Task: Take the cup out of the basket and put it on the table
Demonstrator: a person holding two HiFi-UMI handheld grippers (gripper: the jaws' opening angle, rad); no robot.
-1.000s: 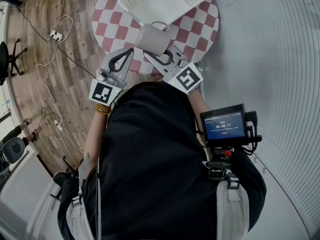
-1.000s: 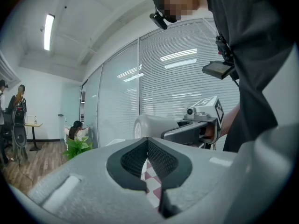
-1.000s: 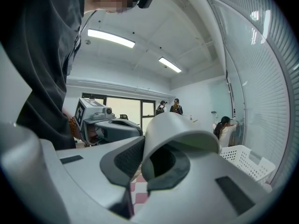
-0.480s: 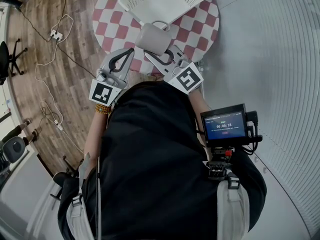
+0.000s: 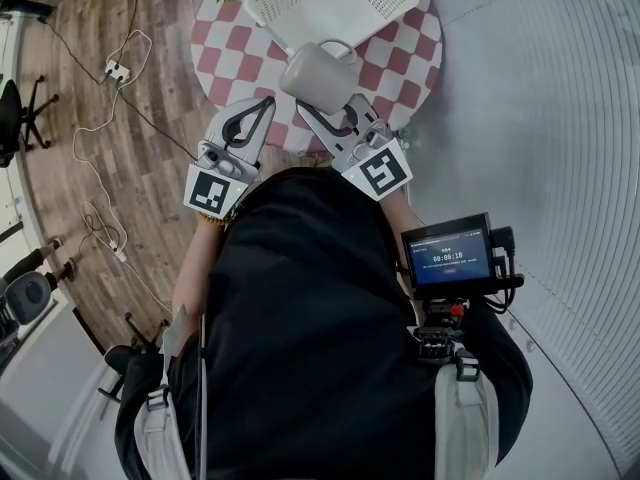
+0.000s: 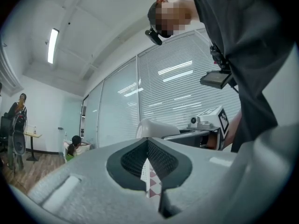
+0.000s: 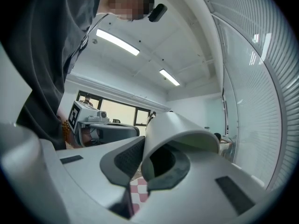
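**A:** What's at the left of the head view?

**B:** The left gripper (image 5: 262, 108) reaches up from the person's torso toward the checked table (image 5: 402, 50) and slants toward the upper right. Its jaws are closed together and hold nothing.

**A:** And to its right?

**B:** The right gripper (image 5: 325, 108) slants toward the upper left, so the two grippers angle inward. It is clamped on the wall of the grey cup (image 5: 318, 76), with one jaw outside and the other inside the mouth.

**A:** Where is the cup?

**B:** At upper centre, out of the white basket (image 5: 262, 0) and just below it, over the table. It is tipped with its mouth toward the person and its handle toward the basket. Whether it touches the table, I cannot tell.
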